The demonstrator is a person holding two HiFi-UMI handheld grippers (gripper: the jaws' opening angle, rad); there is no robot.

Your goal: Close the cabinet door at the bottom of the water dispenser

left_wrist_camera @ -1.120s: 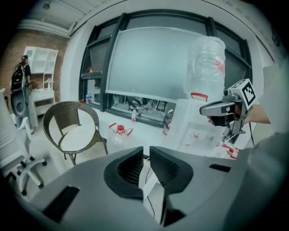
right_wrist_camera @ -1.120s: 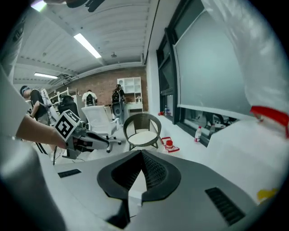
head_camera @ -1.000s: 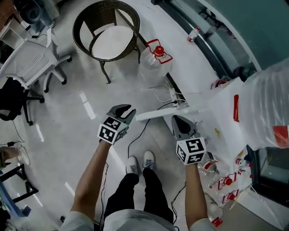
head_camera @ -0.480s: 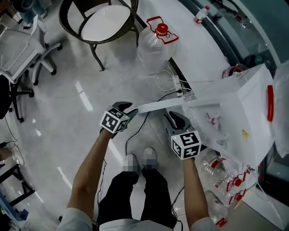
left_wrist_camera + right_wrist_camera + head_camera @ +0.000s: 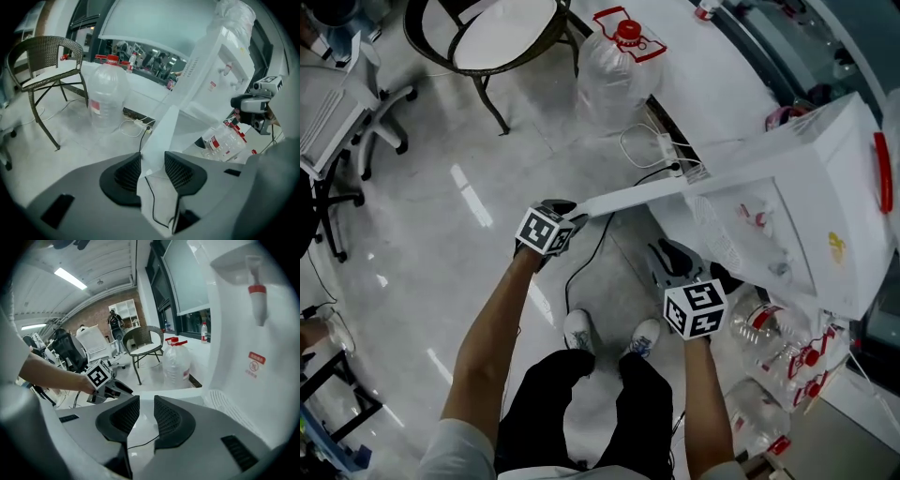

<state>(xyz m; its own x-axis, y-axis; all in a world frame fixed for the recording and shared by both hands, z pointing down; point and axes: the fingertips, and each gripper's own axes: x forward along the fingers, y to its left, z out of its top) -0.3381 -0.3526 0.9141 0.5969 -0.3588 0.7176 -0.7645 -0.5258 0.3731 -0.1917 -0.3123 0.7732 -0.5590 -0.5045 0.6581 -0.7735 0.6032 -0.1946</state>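
Red label on the water dispenser, perhaps a warning, is illegible.

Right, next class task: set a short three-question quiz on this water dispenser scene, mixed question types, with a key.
1. True or false: the cabinet door of the water dispenser is shut.
2. What stands between the left tool's jaws? A) the door's edge B) a bottle cap C) nothing
3. Fill in: beside the wicker chair stands a large clear ____ with a red cap.
Key: 1 false, it stands open. 2 A; these jaws have just been opening. 3 bottle.
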